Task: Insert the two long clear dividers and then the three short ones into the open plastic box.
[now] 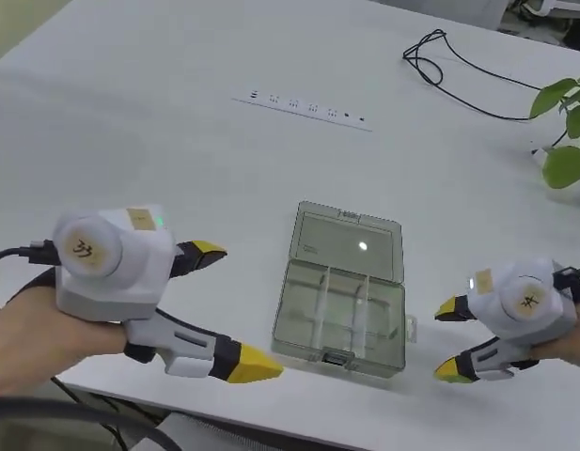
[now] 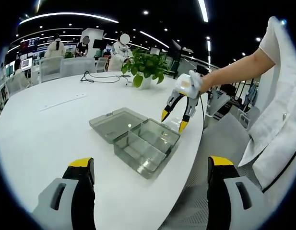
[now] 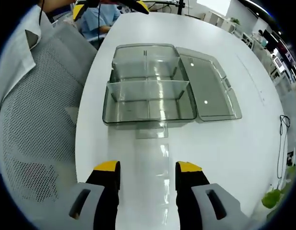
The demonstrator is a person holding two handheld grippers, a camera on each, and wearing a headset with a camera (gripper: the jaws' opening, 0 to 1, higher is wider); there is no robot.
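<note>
While the left gripper [image 1: 244, 308] and right gripper [image 1: 442, 340] are held wide and empty, the open plastic box [image 1: 338, 315] is flanked by both; what seems a clear divider [image 3: 150, 132] is laid crosswise nearest the right one.

Open-plan office; monitors [image 2: 27, 45], strip lights [image 2: 66, 15]

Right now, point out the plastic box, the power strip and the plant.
plastic box [image 1: 299, 348]: head view, its front wall.
power strip [image 1: 304, 108]: head view, middle of its top.
plant [image 1: 564, 167]: head view, lowest big leaf.
</note>
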